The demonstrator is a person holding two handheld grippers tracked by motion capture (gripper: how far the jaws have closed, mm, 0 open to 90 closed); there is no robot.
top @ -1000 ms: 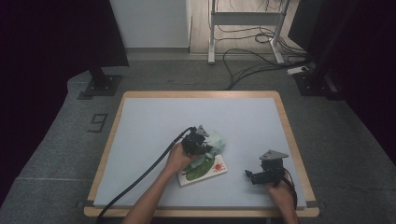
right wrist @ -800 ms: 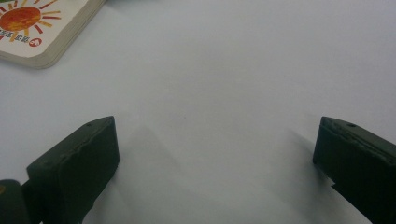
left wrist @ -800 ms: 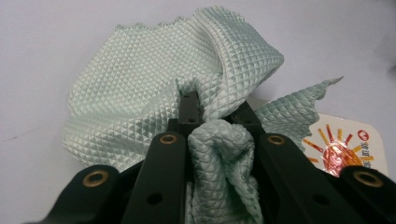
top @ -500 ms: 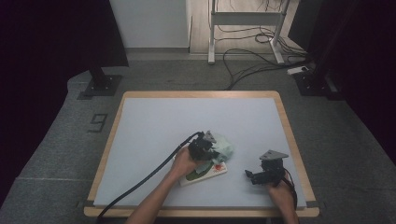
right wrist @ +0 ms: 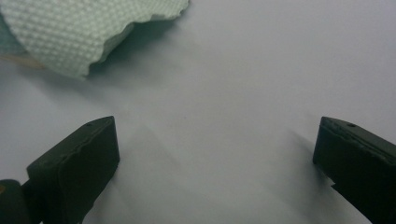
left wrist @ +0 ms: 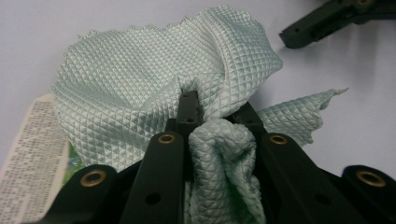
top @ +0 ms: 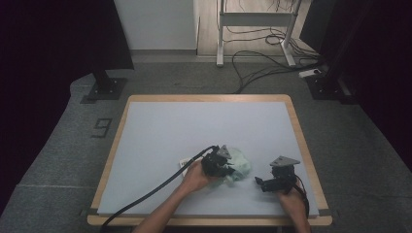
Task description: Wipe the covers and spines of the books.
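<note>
A pale mint-green cloth with a quilted diamond weave (left wrist: 140, 88) lies bunched on the light grey tabletop (top: 194, 131), near its front edge and right of centre. The left hand-held gripper (left wrist: 212, 123) has its jaws nearly closed, pinching a twisted fold of the cloth. Beneath the cloth's edge lies a flat printed packet with small text (left wrist: 32, 149). Just beside the cloth, the right hand-held gripper (right wrist: 215, 154) rests with jaws wide apart, holding nothing.
</note>
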